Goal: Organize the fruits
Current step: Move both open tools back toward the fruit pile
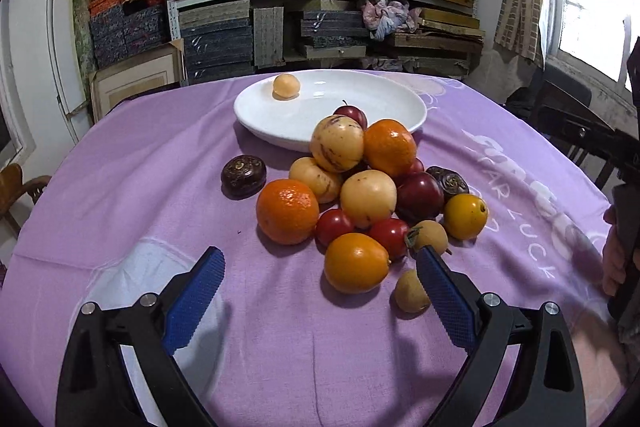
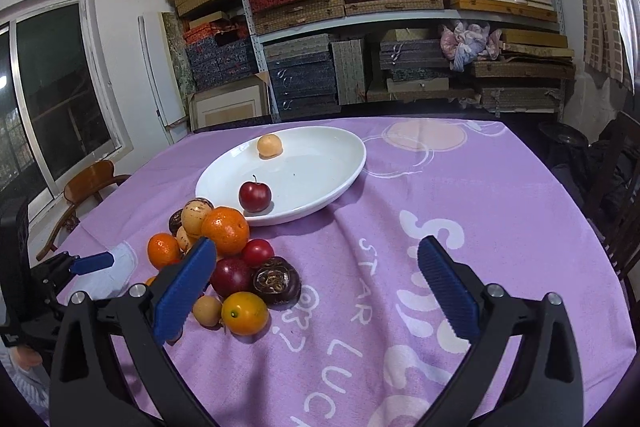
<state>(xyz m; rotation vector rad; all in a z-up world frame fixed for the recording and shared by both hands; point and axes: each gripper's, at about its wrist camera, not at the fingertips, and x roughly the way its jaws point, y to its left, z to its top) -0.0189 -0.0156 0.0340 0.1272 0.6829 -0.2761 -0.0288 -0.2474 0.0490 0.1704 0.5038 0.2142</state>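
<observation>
**Two fruits plated, heap waiting**

Left gripper (image 1: 320, 267) spread wide, empty, poised just short of fruit pile (image 1: 360, 195). Right gripper (image 2: 316, 259) likewise released, nothing between blue pads. White plate (image 2: 344, 147) at twelve o'clock beyond pile, holding red plum (image 2: 255, 196) and pale round fruit (image 2: 269, 145). Probably between picks.

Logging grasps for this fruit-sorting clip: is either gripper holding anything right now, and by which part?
Nothing is held. The left gripper and right gripper both have jaws wide open, with no fruit between them.
</observation>
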